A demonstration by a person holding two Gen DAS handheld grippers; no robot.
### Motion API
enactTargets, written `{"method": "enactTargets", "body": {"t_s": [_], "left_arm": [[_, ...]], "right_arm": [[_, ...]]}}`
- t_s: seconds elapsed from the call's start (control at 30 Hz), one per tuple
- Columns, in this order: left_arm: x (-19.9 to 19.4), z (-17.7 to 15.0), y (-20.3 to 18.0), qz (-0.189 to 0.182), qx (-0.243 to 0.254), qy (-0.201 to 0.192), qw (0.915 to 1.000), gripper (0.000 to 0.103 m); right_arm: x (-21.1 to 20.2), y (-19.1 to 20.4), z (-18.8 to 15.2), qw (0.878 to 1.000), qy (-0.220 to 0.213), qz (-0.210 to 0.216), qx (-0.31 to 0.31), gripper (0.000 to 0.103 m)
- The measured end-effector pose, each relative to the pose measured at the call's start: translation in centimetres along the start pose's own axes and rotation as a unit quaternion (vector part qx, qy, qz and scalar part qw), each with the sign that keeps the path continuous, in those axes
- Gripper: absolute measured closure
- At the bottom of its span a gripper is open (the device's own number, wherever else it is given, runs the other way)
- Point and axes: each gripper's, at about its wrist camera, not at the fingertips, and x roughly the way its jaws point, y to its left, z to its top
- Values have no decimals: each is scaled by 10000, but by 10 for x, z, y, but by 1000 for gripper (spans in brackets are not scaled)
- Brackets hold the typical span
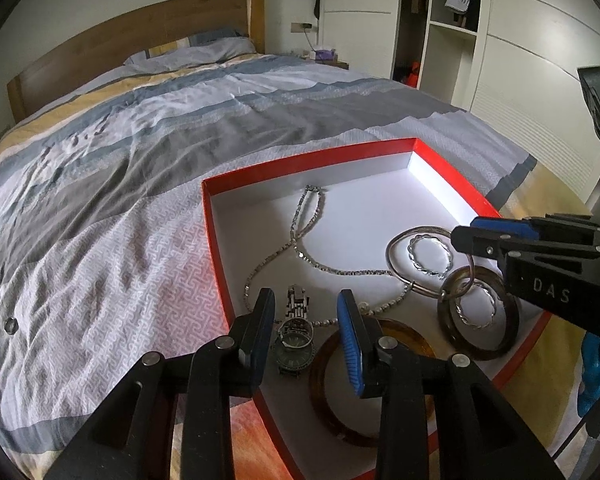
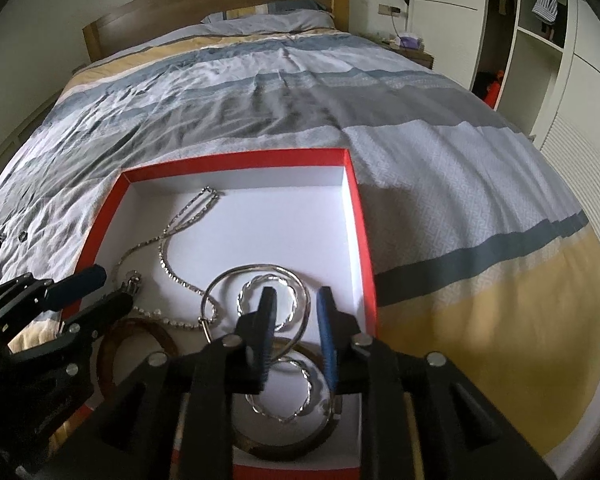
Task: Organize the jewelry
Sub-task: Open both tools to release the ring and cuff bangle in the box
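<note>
A bedroom: a red box [image 1: 312, 158] of jewelry sits on a striped bed [image 1: 140, 140].

Inside the white-floored box lie a long chain necklace [image 1: 300, 236], a watch [image 1: 296, 340], thin silver bangles [image 2: 260, 292], twisted silver rings [image 1: 430, 256] and brown bangles [image 1: 480, 312]. The left gripper [image 1: 306, 336] hangs over the watch, its jaws a little apart and holding nothing. The right gripper [image 2: 296, 328] hangs over the silver bangles, its jaws also a little apart, gripping nothing. A wooden headboard [image 1: 140, 36] and white closets [image 1: 520, 80] stand behind.
</note>
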Motion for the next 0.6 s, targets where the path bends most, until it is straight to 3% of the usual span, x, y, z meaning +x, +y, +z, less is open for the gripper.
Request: {"method": "enactTargets", "body": {"t_s": [0.6], "left_arm": [[4, -1, -4, -64, -2, -99, 9999, 61]], "right_arm": [[-4, -8, -16, 10000, -60, 31, 37, 81]]}}
